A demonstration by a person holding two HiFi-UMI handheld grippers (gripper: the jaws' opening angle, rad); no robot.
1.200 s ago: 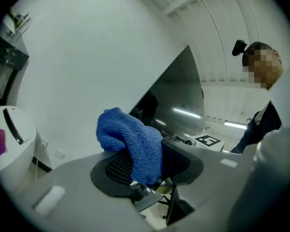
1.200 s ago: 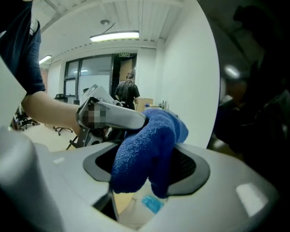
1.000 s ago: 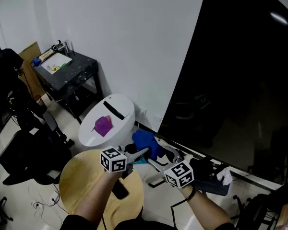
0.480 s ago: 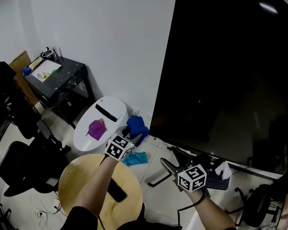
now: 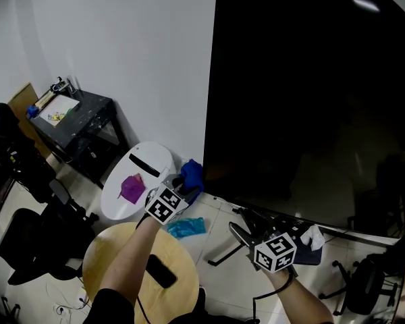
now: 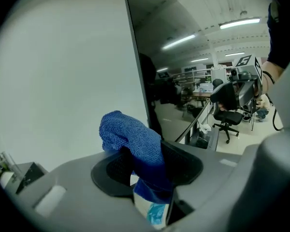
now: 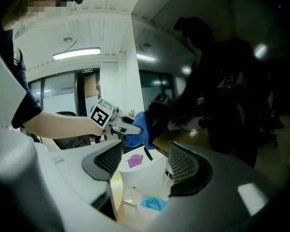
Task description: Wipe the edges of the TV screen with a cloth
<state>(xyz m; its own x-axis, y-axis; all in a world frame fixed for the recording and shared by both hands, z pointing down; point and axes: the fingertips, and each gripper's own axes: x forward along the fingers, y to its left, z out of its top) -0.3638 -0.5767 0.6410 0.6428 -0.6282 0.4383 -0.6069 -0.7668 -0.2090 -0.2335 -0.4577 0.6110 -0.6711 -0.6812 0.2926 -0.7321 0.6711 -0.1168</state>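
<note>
My left tool (image 6: pixel 147 167) is pinching the blue cloth (image 6: pixel 130 137), with its pads clamped on the bunched fabric (a fold sticks up past the tips). The cloth sits right at the lower left corner of the TV screen (image 5: pixel 310 100), against its left edge. Whether it presses on the frame I cannot tell. My right tool (image 7: pixel 145 161) hangs below the TV screen's bottom edge, spread wide with nothing between the pads. A white rounded container (image 5: pixel 115 201) with a purple scrap (image 5: pixel 130 187) on top stands left of that corner.
</note>
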